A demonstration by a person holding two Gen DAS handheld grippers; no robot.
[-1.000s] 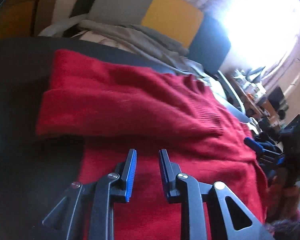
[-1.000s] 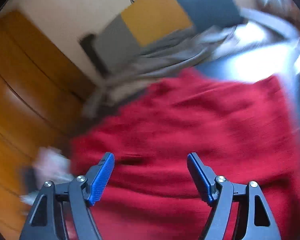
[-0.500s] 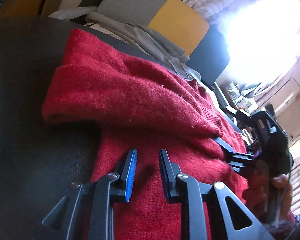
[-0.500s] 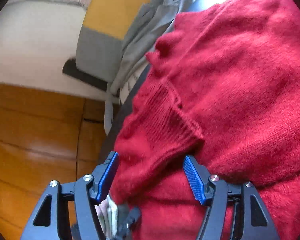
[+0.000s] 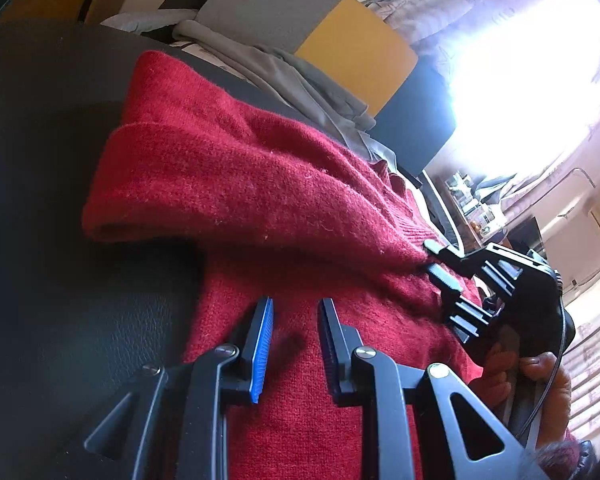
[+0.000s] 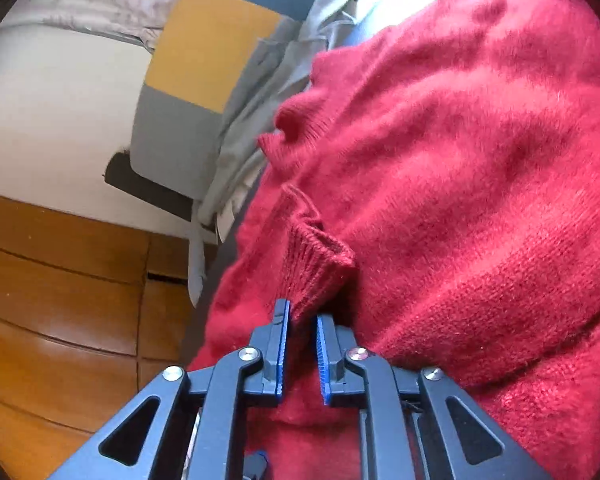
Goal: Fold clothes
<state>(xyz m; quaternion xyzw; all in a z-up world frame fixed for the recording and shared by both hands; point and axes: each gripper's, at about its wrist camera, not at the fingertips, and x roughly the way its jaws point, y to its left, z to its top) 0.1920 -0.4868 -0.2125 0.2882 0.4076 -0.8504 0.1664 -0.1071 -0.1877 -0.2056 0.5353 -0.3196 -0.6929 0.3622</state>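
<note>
A red knit sweater [image 5: 260, 184] lies on a black leather-like surface [image 5: 60, 280], one sleeve folded across its body. My left gripper [image 5: 296, 302] hovers just over the sweater's near part, open, with only the fabric below showing in the gap between the pads. My right gripper [image 6: 302, 312] is closing its jaws on the sleeve's ribbed cuff [image 6: 316, 264], and the cuff's edge sits pinched between the blue pads. The left wrist view shows the right gripper [image 5: 430, 257] from the side, nipping the cuff [image 5: 412, 236], with a person's hand [image 5: 540, 372] on its handle.
A grey garment [image 5: 292, 76] lies crumpled beyond the sweater, against a grey and yellow cushion [image 5: 300, 16]. A wooden panel [image 6: 60, 300] runs along the left in the right wrist view. A bright window [image 5: 520, 60] glares at the upper right.
The right gripper rolled, sank to the sleeve cuff and narrowed its jaws from wide apart to a pinch on it. The left gripper dropped closer to the sweater, its gap unchanged.
</note>
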